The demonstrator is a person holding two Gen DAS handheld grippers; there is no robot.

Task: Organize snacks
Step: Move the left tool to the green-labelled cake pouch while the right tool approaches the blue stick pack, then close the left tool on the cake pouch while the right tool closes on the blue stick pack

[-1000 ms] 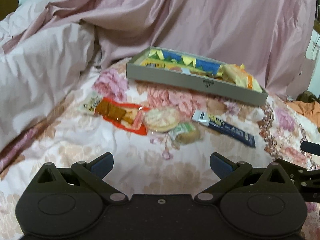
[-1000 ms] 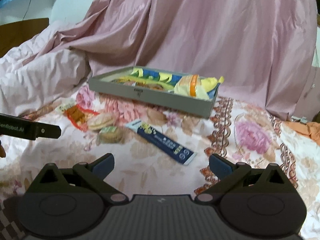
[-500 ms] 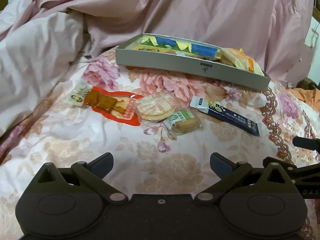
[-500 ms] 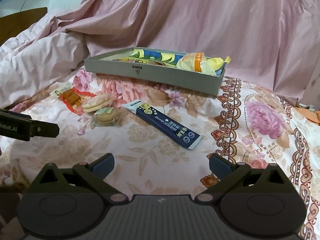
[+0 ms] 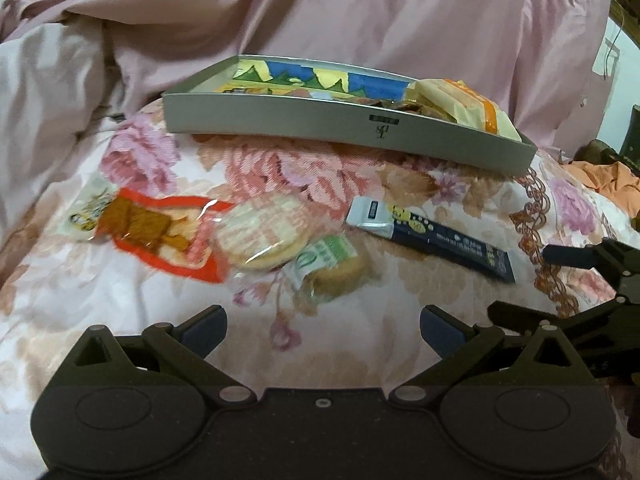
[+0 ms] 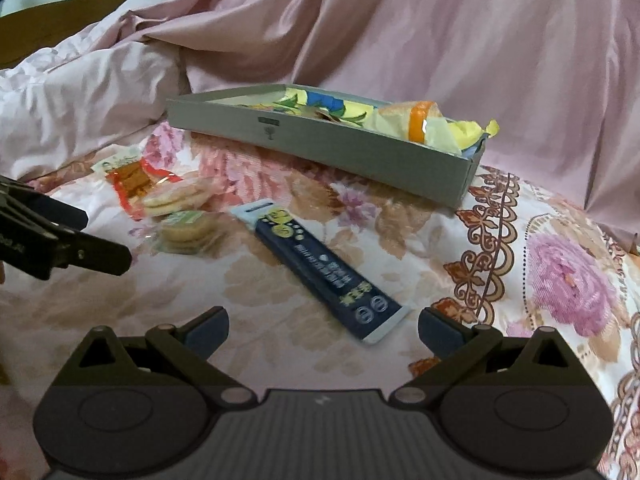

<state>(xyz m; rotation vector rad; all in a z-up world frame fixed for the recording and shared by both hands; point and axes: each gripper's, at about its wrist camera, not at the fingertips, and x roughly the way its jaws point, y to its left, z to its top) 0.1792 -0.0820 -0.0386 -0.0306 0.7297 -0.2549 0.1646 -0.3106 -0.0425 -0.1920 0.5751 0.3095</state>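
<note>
Now we hold our left gripper [image 5: 322, 330] and right gripper [image 6: 323, 330] with fingers spread wide and empty, low over the floral bedspread [image 5: 80, 280]. Just ahead of the left lie a green-labelled biscuit pack [image 5: 334, 266], a clear-wrapped round cracker [image 5: 262, 236] and a red-edged dried-snack packet [image 5: 148, 230]; ahead of the right lies a dark blue stick sachet [image 6: 324, 268]. Beyond sits the shallow grey cardboard tray [image 6: 340, 148], partly filled with snacks.
</note>
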